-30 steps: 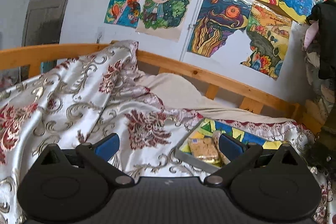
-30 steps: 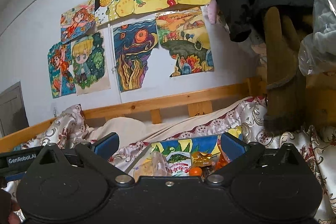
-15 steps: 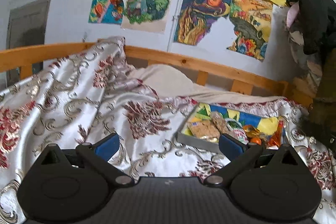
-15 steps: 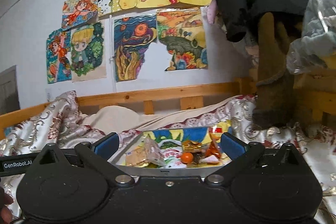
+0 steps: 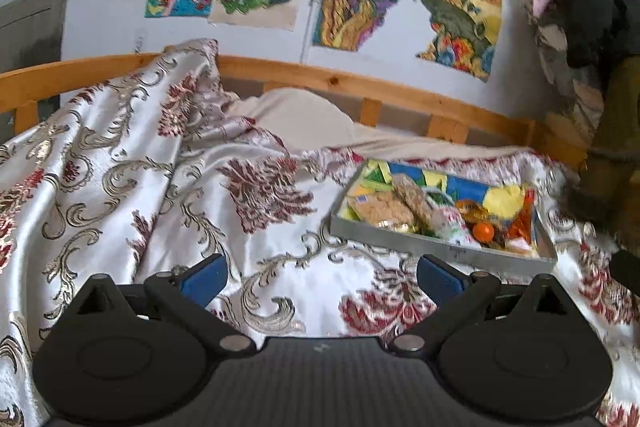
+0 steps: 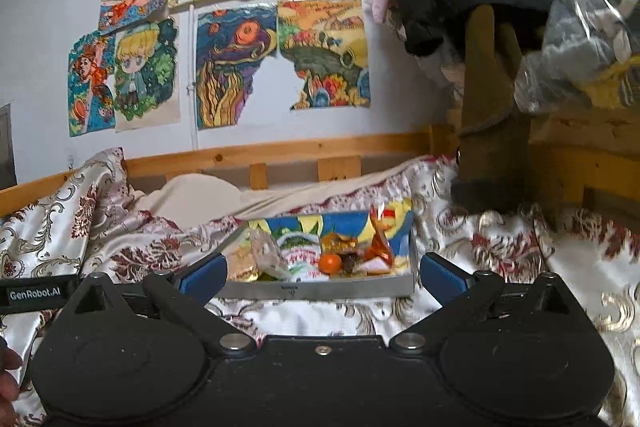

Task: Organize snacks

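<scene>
Snacks sit heaped in the grey-rimmed tray [image 6: 320, 291] on the bedspread [image 5: 120, 163]: biscuit packs [image 5: 384, 211] left, an orange ball [image 6: 330, 263] and wrappers right. Whether they are sorted, I can't tell. Left hand-held gripper [image 5: 320, 277] and right hand-held gripper [image 6: 323, 273] both gape empty, near the tray.

Your wooden-framed bed [image 5: 400, 95] under its floral satin bedspread [image 5: 120, 167]
Directly on that bedspread rests your shallow grey snack tray [image 6: 320, 289].
</scene>
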Demonstrator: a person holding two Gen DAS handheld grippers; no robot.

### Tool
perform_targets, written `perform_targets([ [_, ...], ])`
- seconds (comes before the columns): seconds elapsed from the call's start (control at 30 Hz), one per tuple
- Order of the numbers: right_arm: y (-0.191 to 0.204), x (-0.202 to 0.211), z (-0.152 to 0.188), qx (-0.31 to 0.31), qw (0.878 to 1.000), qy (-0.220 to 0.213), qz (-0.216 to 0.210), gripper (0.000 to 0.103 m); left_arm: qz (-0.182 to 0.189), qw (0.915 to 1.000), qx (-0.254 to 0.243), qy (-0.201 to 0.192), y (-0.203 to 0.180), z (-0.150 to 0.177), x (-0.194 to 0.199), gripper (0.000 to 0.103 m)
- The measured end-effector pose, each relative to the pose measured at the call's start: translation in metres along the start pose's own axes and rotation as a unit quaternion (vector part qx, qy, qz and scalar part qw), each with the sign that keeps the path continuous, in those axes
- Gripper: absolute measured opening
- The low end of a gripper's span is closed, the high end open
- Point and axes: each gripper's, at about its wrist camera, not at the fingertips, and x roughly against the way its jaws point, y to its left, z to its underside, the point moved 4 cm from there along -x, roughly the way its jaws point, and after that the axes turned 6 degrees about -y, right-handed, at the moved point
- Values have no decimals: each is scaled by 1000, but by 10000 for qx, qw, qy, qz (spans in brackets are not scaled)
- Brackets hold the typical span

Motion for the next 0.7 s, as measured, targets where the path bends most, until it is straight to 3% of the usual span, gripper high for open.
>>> perform_targets([
  [0.17,3,2,8,32,9998,177,-12,102,83,9995,-283,100,-3,7,-2,103],
  [0.7,17,-7,37,13,9978,662,67,102,6,9973,-724,-112,0,10,-10,103],
])
